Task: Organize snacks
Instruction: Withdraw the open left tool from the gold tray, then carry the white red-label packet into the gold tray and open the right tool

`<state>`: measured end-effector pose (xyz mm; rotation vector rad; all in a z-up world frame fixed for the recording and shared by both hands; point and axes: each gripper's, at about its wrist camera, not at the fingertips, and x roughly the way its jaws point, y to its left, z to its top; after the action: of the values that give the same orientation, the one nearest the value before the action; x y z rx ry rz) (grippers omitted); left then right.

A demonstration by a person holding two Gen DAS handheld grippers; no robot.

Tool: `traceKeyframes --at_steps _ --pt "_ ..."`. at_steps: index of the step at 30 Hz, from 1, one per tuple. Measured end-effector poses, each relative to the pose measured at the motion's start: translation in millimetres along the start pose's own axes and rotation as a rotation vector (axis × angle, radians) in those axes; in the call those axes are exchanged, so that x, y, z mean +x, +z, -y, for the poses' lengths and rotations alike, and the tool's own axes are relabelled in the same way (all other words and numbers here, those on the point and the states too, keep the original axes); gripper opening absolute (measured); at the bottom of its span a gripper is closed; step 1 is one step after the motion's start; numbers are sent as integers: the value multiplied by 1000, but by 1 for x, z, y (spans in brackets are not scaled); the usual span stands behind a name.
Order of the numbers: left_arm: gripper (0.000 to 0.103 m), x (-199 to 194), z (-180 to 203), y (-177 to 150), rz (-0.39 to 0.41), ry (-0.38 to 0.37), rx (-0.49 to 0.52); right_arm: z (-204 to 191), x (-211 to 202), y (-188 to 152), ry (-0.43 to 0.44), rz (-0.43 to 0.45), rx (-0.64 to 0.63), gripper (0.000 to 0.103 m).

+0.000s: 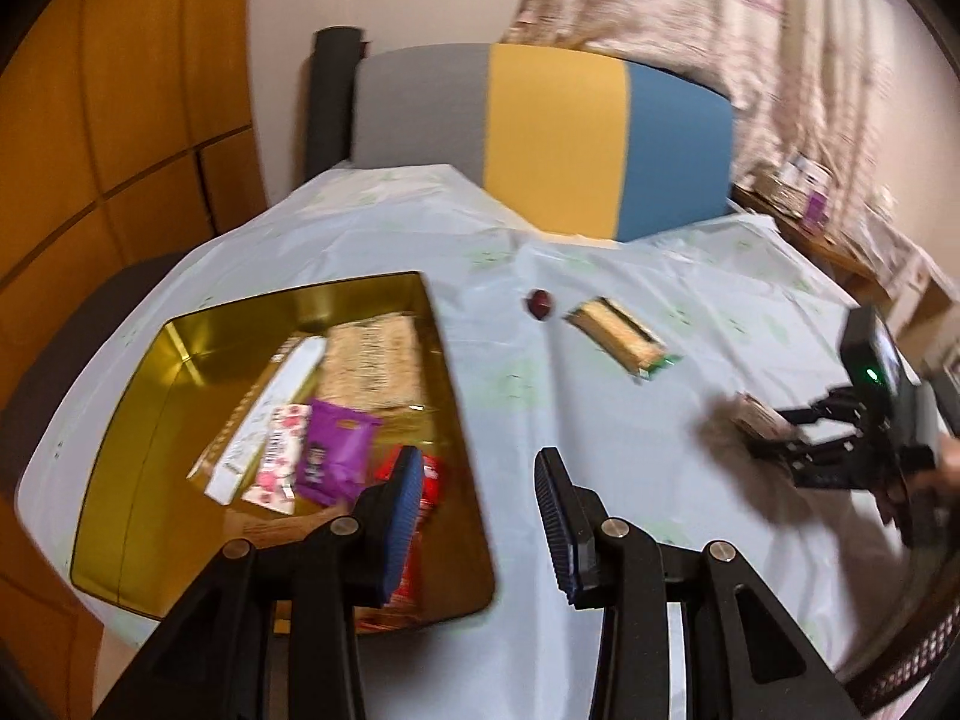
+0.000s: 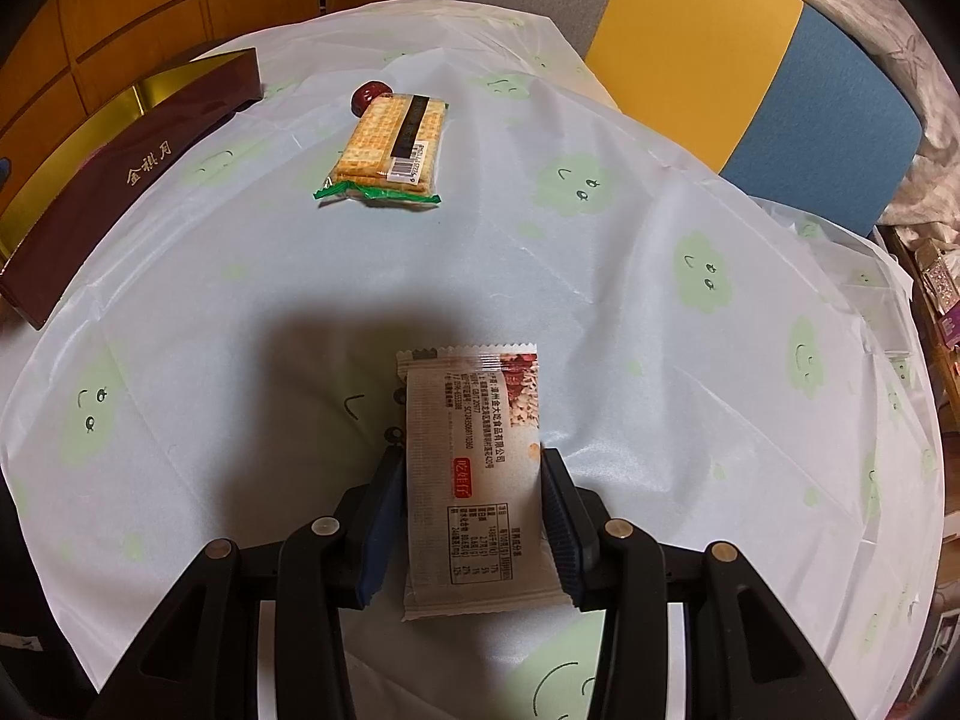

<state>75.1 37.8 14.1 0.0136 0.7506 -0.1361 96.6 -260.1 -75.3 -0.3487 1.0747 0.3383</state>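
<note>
The right claw [image 2: 471, 516] grips a white snack packet [image 2: 474, 474] by its long sides, just above the cloth-covered bench [image 2: 630, 312]. The left claw [image 1: 480, 516] hangs open and empty over the near right corner of the gold tin [image 1: 144, 420], which holds several snacks by the bench's left edge. A cracker pack [image 2: 390, 147] lies toward the far edge, touching a small red candy [image 2: 367, 95].

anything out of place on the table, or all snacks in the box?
Two strays outside the gold box: a cracker pack and a small red round item touching it on the tablecloth. The right gripper holds a third packet.
</note>
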Motion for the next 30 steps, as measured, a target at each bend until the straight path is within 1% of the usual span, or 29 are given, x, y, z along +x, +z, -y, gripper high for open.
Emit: traceKeyframes --at_steps 9,16,19,22,25,27,28,30 --pt "39 2 44 -17 -13 -55 131 -1 0 0 -6 -1 4 44" --pt "39 11 70 -35 -45 -108 214 -2 0 0 -10 0 5 44" --pt "39 17 79 -44 -65 -140 246 -3 0 0 -10 1 9 44" --pt "39 31 89 -61 -114 -164 294 -3 0 0 -8 1 18 44" --pt "39 39 97 -76 -136 -186 328 -2 0 -1 1 2 35 44" --pt "39 40 99 -83 -135 -199 342 -1 0 -1 6 4 44 44" --pt "39 39 99 -85 -116 -201 346 -1 0 -1 9 4 49 44" --pt "39 40 97 -87 -110 -216 338 -1 0 -1 11 3 55 44"
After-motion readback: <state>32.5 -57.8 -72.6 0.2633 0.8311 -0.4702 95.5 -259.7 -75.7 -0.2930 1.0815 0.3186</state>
